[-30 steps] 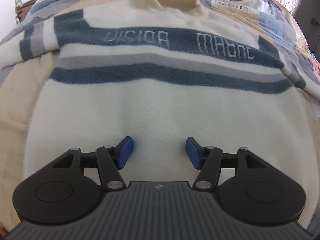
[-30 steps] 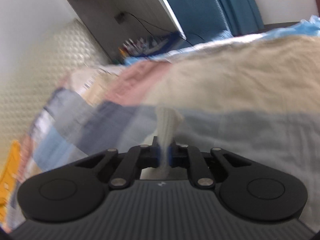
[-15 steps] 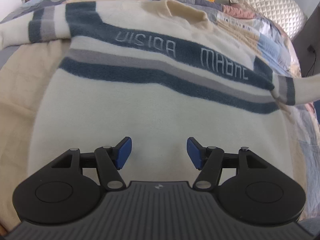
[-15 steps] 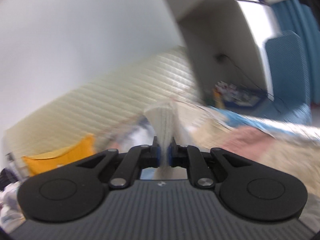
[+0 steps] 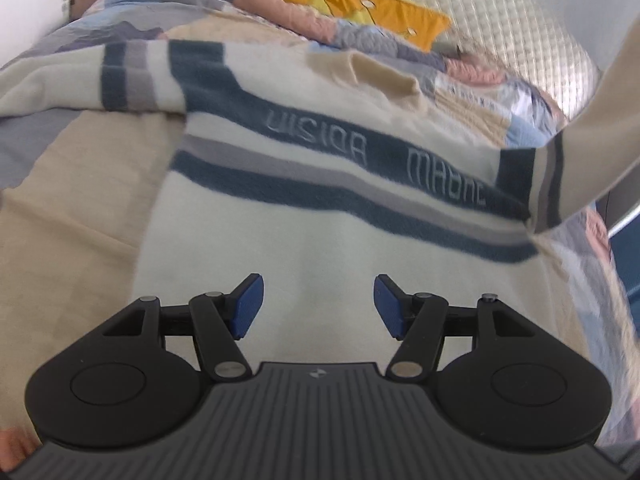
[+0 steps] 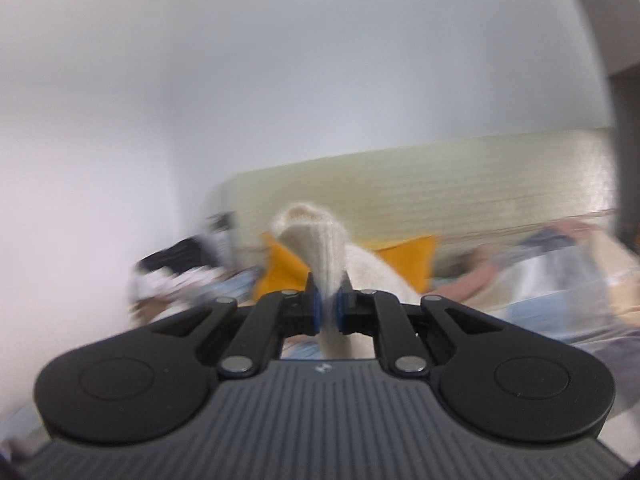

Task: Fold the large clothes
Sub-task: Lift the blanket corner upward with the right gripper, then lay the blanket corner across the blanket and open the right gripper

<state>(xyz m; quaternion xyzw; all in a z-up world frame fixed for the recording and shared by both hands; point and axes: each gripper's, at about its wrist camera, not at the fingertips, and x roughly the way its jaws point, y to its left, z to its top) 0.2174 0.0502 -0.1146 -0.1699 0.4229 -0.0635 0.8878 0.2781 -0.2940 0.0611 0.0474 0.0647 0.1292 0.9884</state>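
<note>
The striped sweater (image 5: 320, 208) lies flat on the bed (image 5: 72, 200), one sleeve (image 5: 592, 120) lifted at the right. We have our right gripper (image 6: 328, 312) with jaws clamped on its cuff (ribbed, cream); our left gripper (image 5: 318, 304) hovers over the body, jaws apart, empty. Next, we judge: carry the sleeve across the chest.

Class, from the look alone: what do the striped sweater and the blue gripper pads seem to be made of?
Sweater: probably brushed wool or fleece knit; its surface looks fuzzy and matte, with a ribbed cuff. Pads: likely rubber or soft plastic; smooth, matte blue.
</note>
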